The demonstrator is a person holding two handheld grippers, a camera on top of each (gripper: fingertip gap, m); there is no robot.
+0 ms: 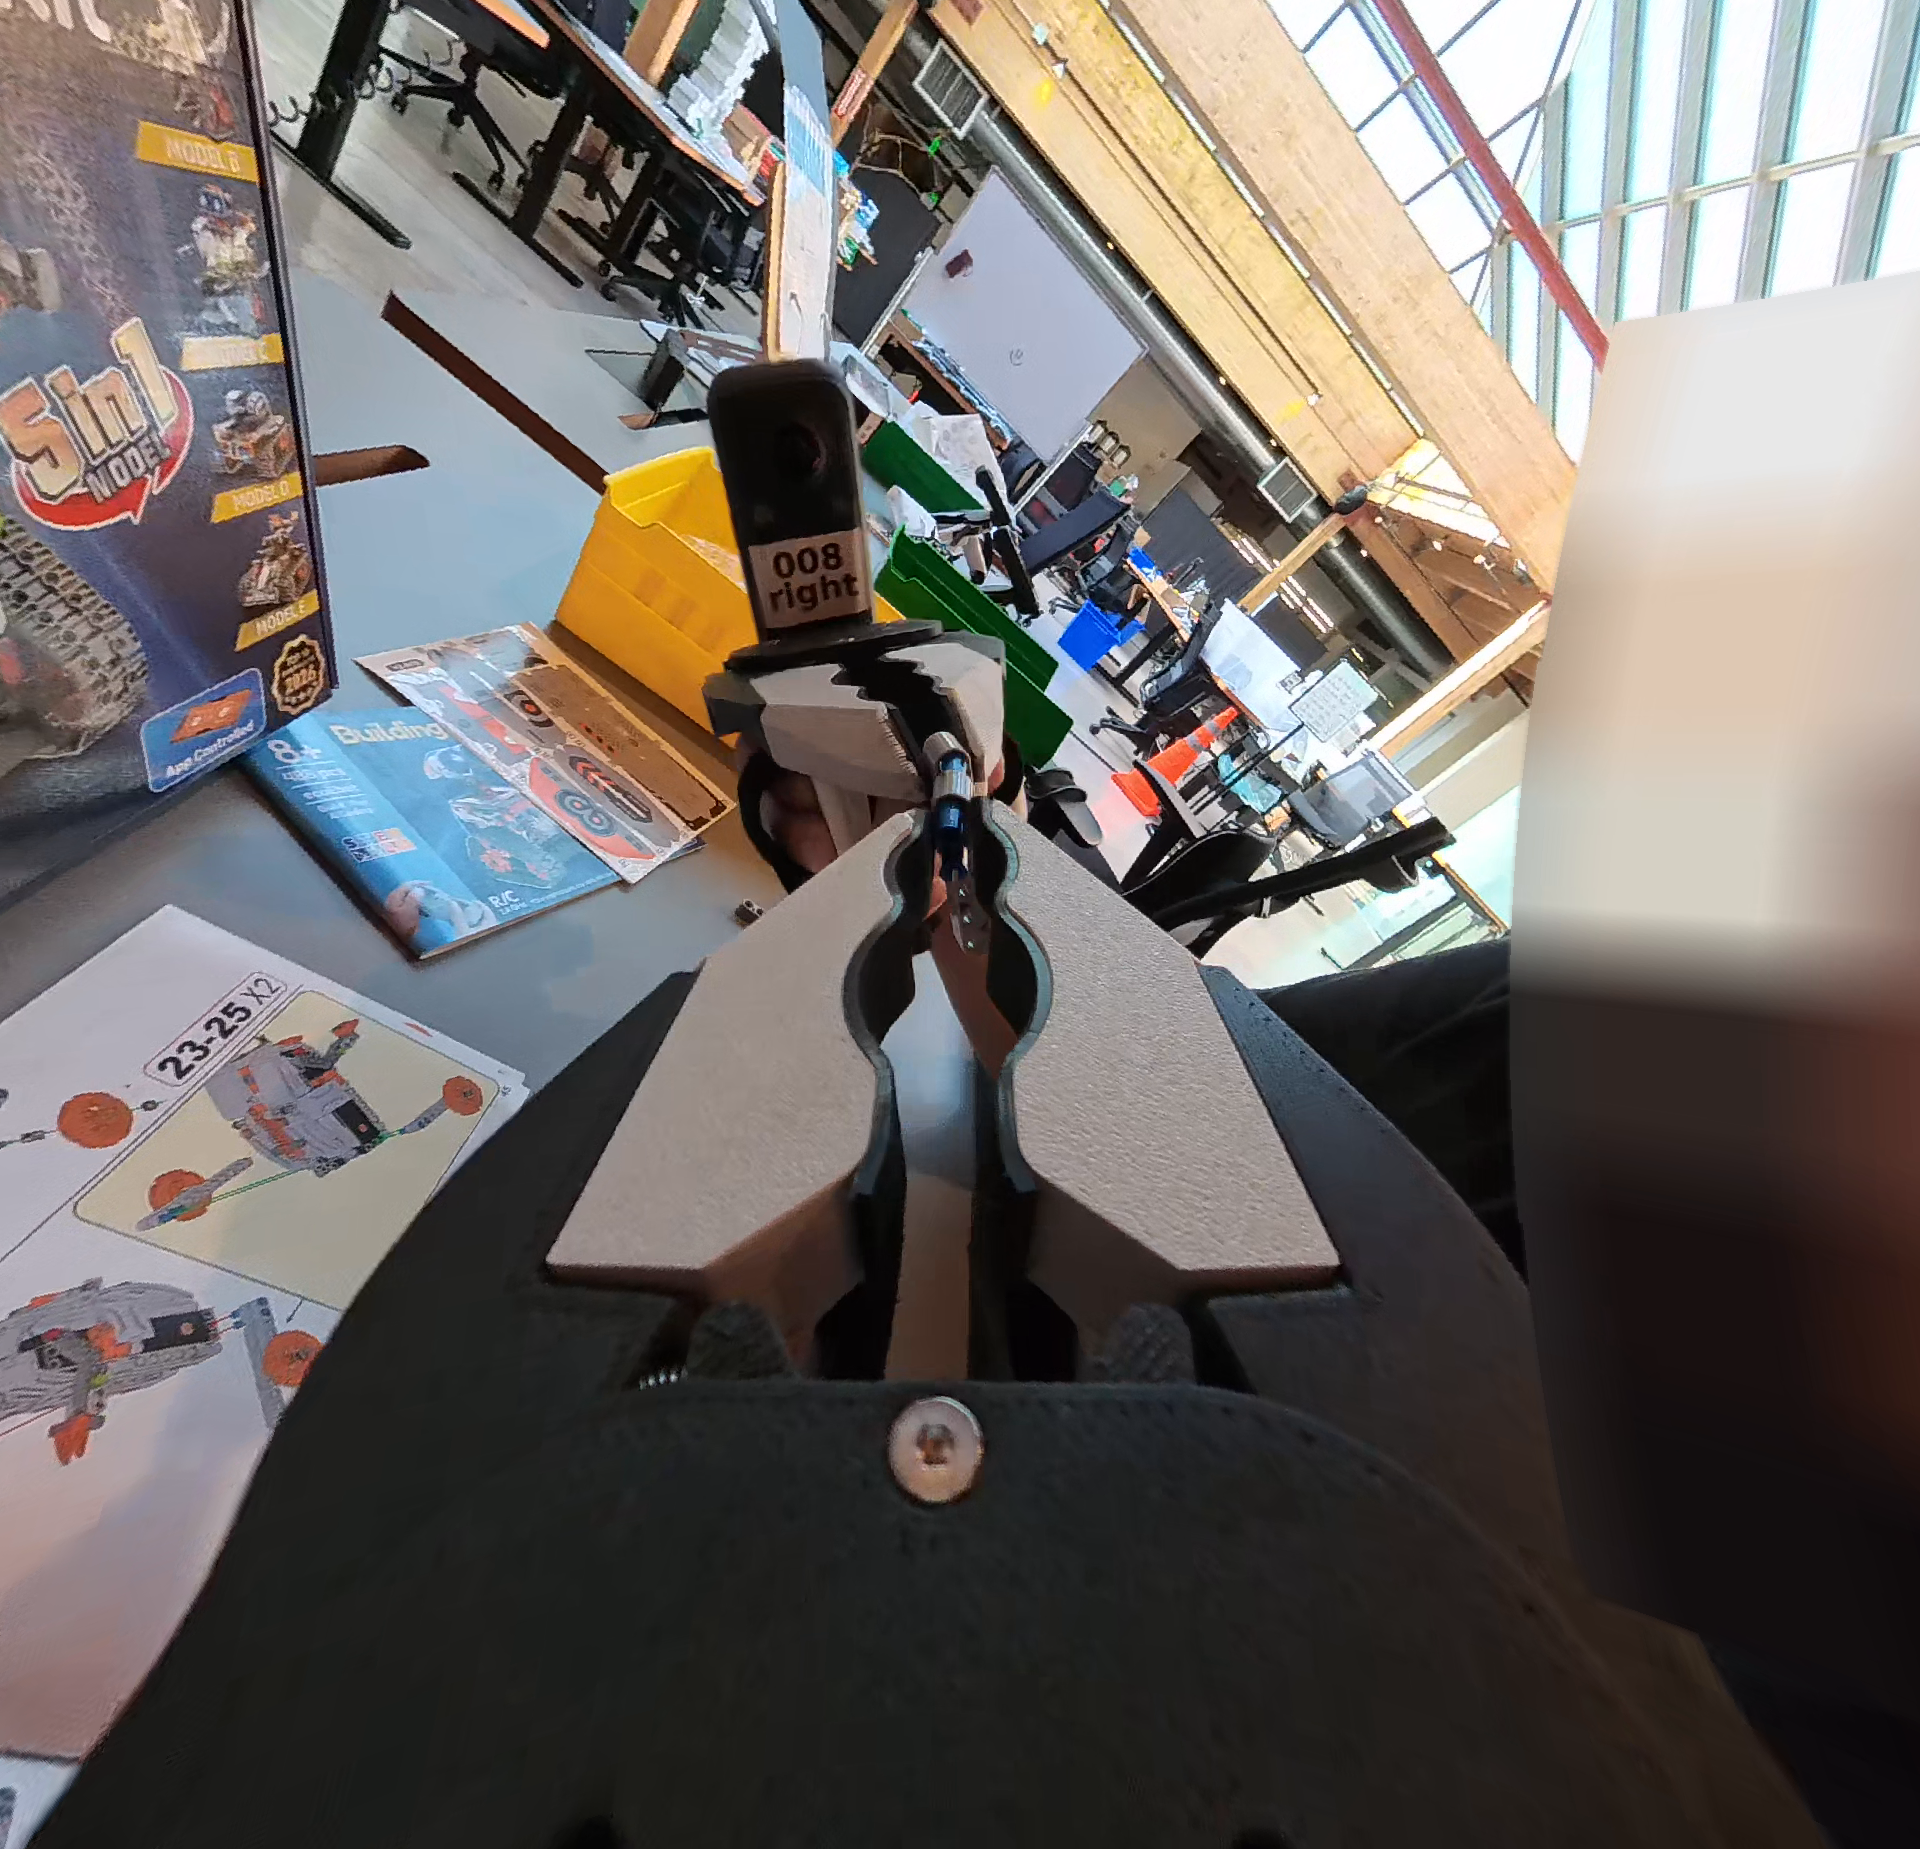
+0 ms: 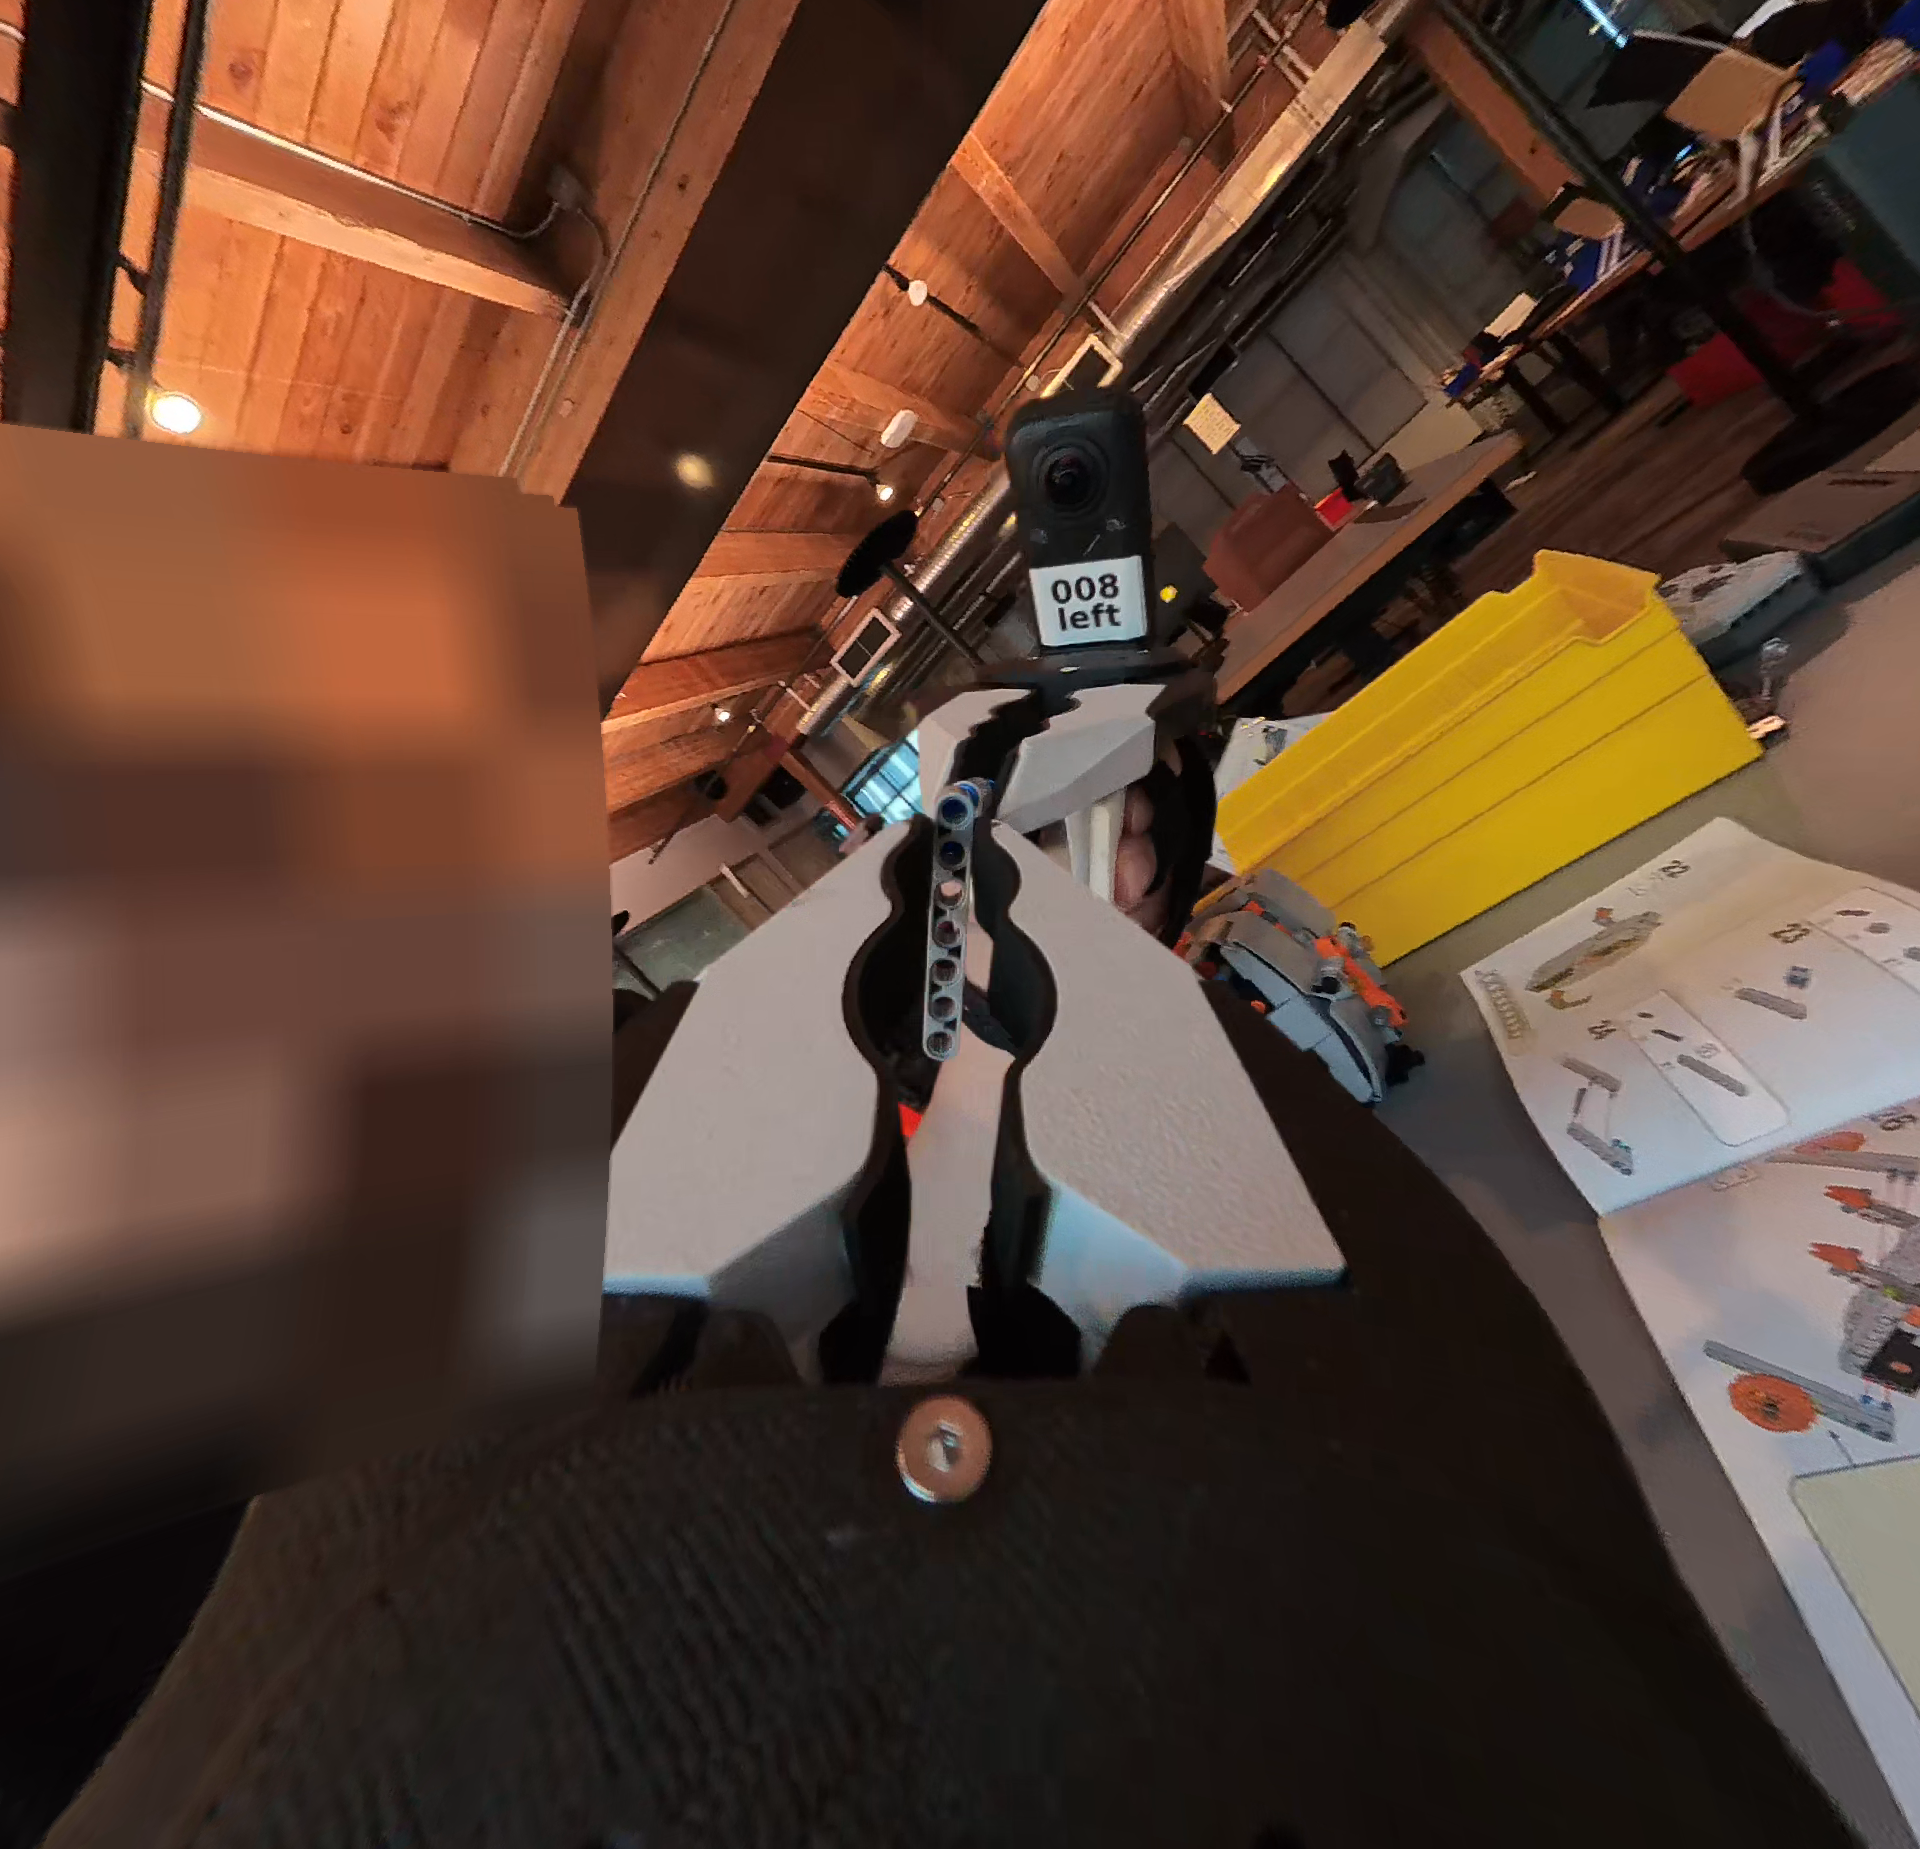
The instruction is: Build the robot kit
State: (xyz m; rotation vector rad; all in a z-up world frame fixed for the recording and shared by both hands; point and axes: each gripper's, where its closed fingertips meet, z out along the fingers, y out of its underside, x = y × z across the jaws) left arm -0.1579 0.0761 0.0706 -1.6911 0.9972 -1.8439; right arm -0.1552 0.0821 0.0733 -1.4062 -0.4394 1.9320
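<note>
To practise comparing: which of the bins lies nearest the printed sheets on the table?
The yellow bin, right behind the sticker sheet; the green bins stand farther back, beyond it.

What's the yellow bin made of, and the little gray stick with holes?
The yellow bin looks like smooth molded plastic: even color, soft sheen, stepped walls. The gray stick with holes, held between both grippers' tips, is probably hard matte plastic, with neat round holes.

Two grippers: left gripper (image 1: 951,843), right gripper (image 2: 961,843). One yellow bin (image 2: 1486,750), one kit box (image 1: 135,365), two booklets (image 1: 436,833), one grey beam (image 2: 945,937).
</note>
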